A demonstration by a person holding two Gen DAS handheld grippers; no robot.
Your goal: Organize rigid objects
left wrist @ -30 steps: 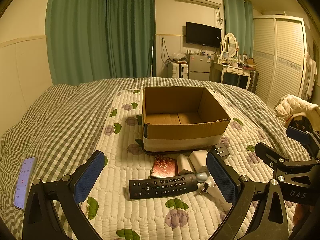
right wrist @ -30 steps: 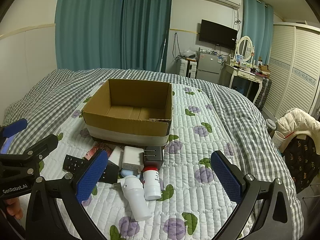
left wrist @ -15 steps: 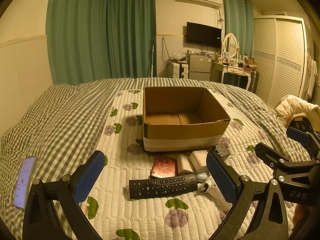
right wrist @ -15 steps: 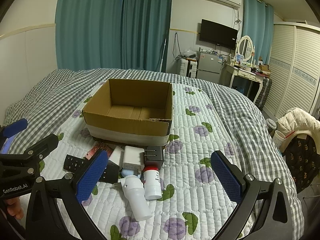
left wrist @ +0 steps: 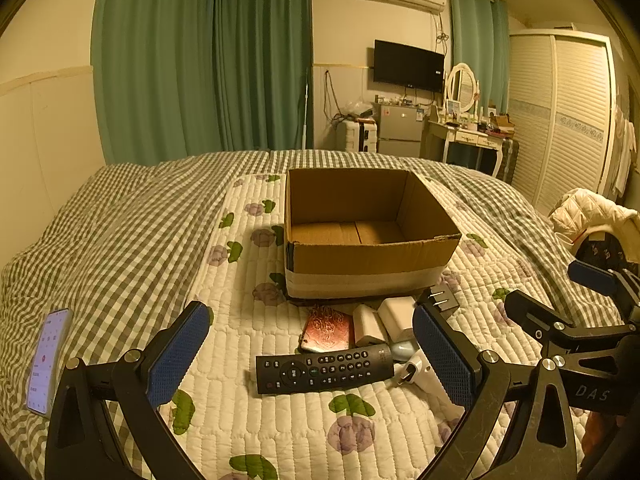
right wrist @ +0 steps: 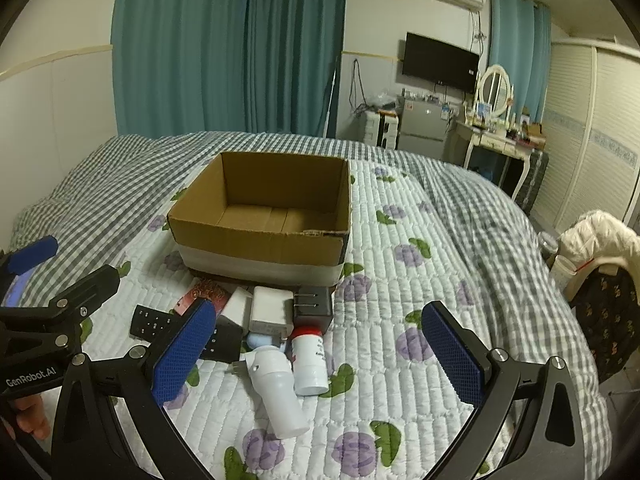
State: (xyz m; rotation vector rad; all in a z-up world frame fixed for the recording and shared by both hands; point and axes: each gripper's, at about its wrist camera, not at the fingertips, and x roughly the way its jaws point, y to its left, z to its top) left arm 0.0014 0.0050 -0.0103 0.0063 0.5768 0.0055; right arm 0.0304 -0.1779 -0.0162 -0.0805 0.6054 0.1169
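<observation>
two grippers in view, both spread wide and holding nothing: left gripper (left wrist: 312,354) low in its frame, right gripper (right wrist: 320,354) low in its own. cardboard box (left wrist: 366,256) sits open at frame centre on the quilted bed (left wrist: 248,412), nothing visible inside. just below the box lies a cluster: black remote (left wrist: 324,368), red patterned card (left wrist: 326,328), white charger (right wrist: 270,308), black plug adapter (right wrist: 314,306), red-capped white bottle (right wrist: 308,362), white cylinder (right wrist: 276,388). phone (left wrist: 48,360) at lower left, well apart.
</observation>
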